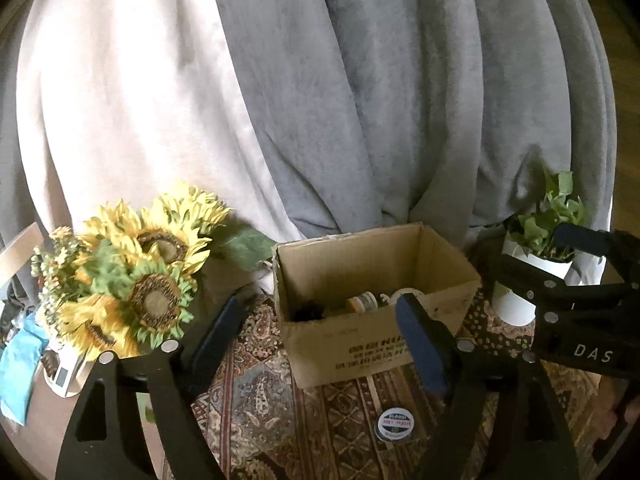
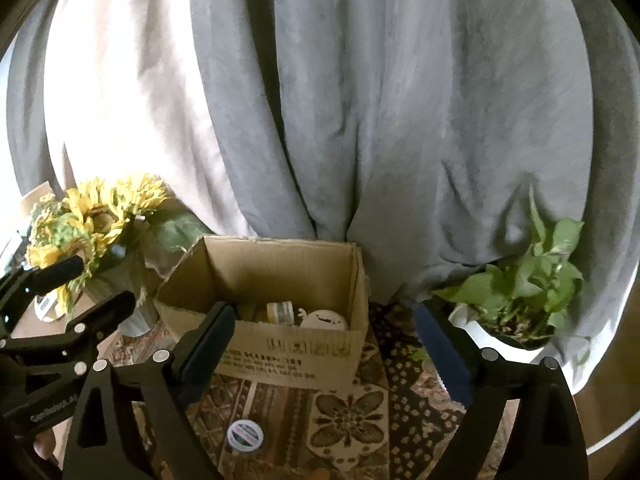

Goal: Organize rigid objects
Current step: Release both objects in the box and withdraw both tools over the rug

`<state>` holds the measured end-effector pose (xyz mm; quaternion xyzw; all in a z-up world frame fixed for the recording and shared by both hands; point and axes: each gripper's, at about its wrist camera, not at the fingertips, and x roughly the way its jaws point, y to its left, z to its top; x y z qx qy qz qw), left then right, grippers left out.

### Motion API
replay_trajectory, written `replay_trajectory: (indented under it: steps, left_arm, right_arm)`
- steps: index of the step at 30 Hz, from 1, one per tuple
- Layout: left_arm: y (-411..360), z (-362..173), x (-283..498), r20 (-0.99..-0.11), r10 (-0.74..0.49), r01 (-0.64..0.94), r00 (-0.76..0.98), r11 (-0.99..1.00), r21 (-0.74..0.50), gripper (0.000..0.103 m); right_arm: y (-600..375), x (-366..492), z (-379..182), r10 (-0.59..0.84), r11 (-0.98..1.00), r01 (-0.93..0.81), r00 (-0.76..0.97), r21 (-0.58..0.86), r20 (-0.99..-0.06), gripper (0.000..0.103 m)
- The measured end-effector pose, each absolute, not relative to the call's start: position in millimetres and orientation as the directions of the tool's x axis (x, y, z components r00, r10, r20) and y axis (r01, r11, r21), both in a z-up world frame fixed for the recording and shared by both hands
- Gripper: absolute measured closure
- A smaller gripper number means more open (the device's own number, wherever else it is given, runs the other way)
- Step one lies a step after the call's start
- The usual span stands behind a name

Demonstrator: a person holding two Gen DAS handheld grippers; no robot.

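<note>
An open cardboard box (image 1: 372, 344) (image 2: 288, 356) stands on a patterned cloth (image 1: 280, 408) and holds several small items, among them a tape roll (image 1: 362, 302) (image 2: 280, 311) and a white round thing (image 2: 323, 320). A small round tin (image 1: 394, 423) (image 2: 245, 435) with a white label lies on the cloth in front of the box. My left gripper (image 1: 324, 318) is open and empty, raised before the box. My right gripper (image 2: 324, 334) is open and empty, also before the box. The right gripper also shows in the left wrist view (image 1: 532, 264).
A sunflower bouquet (image 1: 132, 276) (image 2: 92, 216) stands left of the box. A green plant in a white pot (image 1: 532, 256) (image 2: 516, 304) stands to the right. Grey and white curtains (image 1: 360, 100) hang behind. Small clutter (image 1: 24, 360) lies at far left.
</note>
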<state>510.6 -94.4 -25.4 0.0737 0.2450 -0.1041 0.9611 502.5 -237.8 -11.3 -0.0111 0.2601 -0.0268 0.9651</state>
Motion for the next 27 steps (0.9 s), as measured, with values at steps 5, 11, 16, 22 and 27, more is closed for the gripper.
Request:
replay_trajectory:
  steps: [5,11,16,22,27]
  left_arm:
    - [-96,-33,490,-0.478,-0.164,0.243,0.863,0.964,0.107,0.011]
    - [-102,-52,471,-0.481,-0.158,0.256,0.863,0.956,0.145,0.01]
    - [-105,-68,460,-0.501,-0.163,0.265,0.85,0.954,0.139,0.01]
    - [-109,-85,453,-0.53,-0.179,0.292,0.829,0.947,0.137,0.01]
    - [-114,-103,452,-0.568,-0.197,0.329,0.799,0.934,0.14,0.01]
  right_arm:
    - [-235,479,-16,-0.084,0.996,0.056,0.873,-0.072,-0.48,0.005]
    - [-236,454,-36,-0.107,0.993,0.071,0.863,-0.091,-0.494,0.003]
    - [-241,444,-61,-0.081,0.997,0.057,0.827,-0.06,-0.557,0.003]
    - [-245,438,-89,-0.046,0.999,0.047,0.777,-0.014,-0.628,0.003]
    - [-246,434,-112,-0.031,0.999,0.043,0.737,0.001,-0.676,0.003]
